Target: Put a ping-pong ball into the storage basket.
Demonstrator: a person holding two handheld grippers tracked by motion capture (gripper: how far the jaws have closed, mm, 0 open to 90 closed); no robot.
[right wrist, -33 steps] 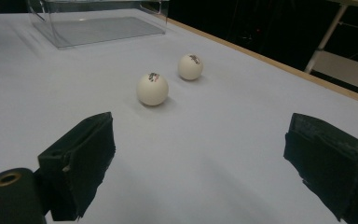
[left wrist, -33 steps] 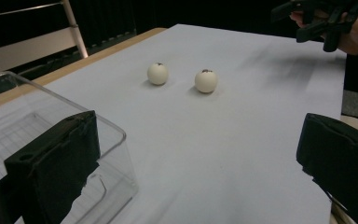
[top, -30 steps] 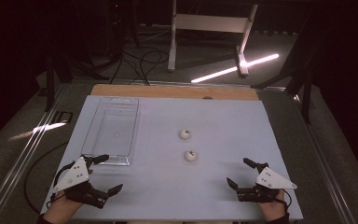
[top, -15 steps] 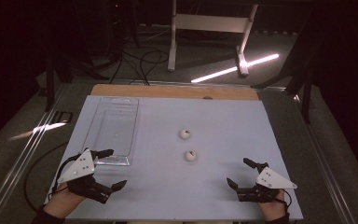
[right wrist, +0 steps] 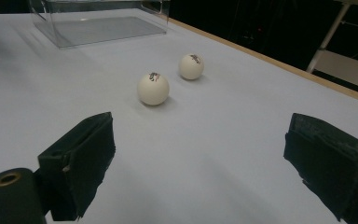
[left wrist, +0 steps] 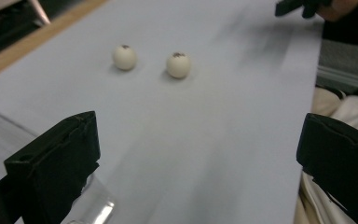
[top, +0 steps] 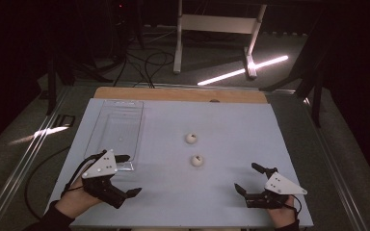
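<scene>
left gripper [top: 126,174]: jaws spread wide, holding nothing, at clear tray's [top: 103,139] near corner | right gripper [top: 247,178]: jaws wide apart, empty, low over table [top: 231,125] | two white balls [top: 194,149]: ahead, between both grippers | right gripper view: dark marks on balls

No readable text. Dark marks on two white balls [right wrist: 153,88] [right wrist: 191,66], too small to read.
</scene>
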